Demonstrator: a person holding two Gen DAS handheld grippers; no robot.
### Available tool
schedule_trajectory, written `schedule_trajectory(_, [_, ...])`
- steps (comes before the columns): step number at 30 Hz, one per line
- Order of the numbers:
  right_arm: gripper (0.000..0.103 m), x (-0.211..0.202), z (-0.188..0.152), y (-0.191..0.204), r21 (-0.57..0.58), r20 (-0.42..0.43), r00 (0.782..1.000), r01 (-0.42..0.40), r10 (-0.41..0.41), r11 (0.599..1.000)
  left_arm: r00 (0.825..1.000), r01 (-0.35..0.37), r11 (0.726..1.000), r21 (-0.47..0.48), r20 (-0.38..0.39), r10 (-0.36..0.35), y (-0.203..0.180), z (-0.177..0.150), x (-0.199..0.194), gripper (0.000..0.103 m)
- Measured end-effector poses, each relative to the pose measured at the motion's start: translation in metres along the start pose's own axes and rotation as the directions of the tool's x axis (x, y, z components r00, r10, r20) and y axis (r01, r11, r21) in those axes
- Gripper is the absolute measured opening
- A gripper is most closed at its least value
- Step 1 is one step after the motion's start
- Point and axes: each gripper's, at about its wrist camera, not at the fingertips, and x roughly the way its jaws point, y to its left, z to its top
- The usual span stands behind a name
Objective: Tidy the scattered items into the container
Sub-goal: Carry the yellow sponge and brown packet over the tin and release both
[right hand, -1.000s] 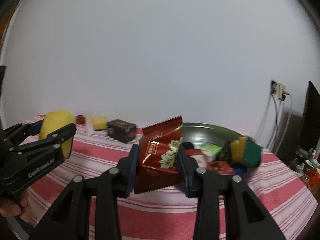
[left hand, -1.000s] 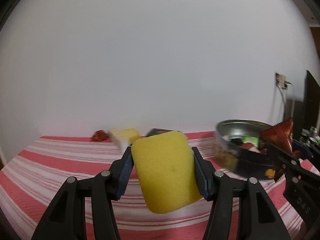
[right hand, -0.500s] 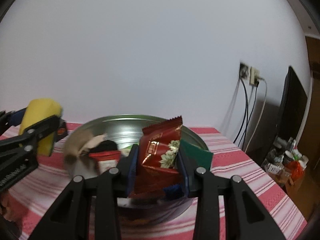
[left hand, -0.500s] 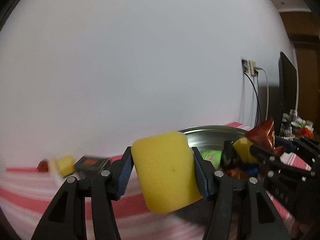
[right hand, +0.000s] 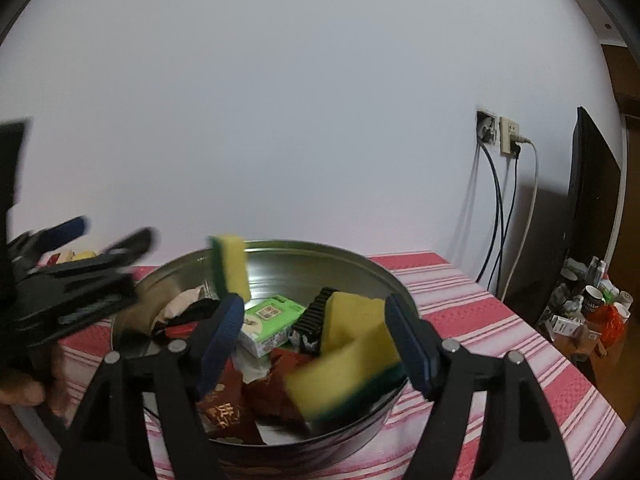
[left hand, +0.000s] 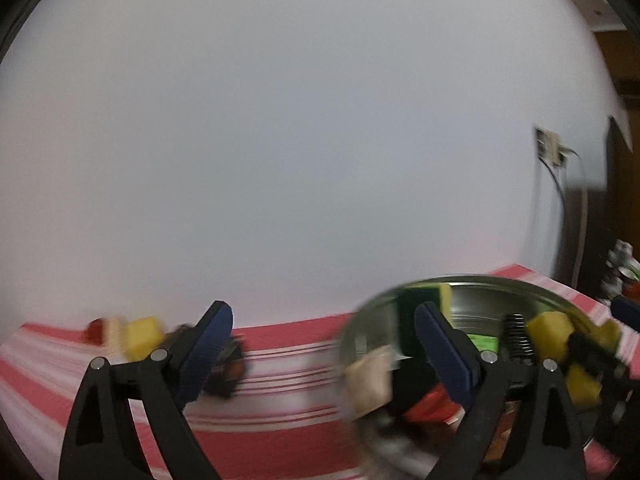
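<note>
Both grippers had just been opening and nothing was pinched in either when I looked. Left gripper [left hand: 324,344] stood wide, jaws well apart, only striped tablecloth [left hand: 288,364] showing between them; its right finger overlapped the near left rim of the metal bowl [left hand: 492,280]. Right gripper [right hand: 316,336] was partly open and sat right over the bowl [right hand: 304,248], pads clear of everything. The plain yellow sponge [right hand: 352,320] lay inside the bowl between the right gripper's fingers, not touched by them, leaning on a black ridged piece [right hand: 312,320]. Below it a yellow-and-green sponge [right hand: 344,380] showed blurred against the bowl's near right wall. The red snack packet [right hand: 224,404] lay on the bowl floor just under the right gripper's left finger, next to a green-and-white box [right hand: 268,320]. Another green-backed sponge [right hand: 230,264] stood on edge against the far left wall. Outside the bowl, in the left view, a small yellow block [left hand: 142,336], a red scrap [left hand: 94,326] and a dark box [left hand: 226,368] sat on the cloth behind the left finger, all blurred. A person's hand [right hand: 20,396] showed at the left edge of the right view.
</note>
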Motion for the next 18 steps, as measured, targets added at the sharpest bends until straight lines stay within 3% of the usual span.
schedule_trajectory(6, [0.073,-0.01,0.0,0.006,0.005,0.038,0.999,0.015,-0.015,1.0,0.999,-0.038,0.994,-0.098,-0.03,0.035,0.036,-0.011,-0.017,0.094])
schedule_trajectory(12, [0.073,-0.016,-0.002,0.008,0.034,0.04,0.999,-0.004,0.002,0.999,0.995,-0.096,0.994,-0.052,-0.023,0.094,0.033,-0.015,-0.029,0.094])
schedule_trajectory(18, [0.073,-0.033,-0.009,0.025,0.005,0.039,0.999,-0.023,0.023,1.0,0.996,-0.088,0.994,-0.064,-0.033,0.086,0.045,-0.019,-0.047,0.094])
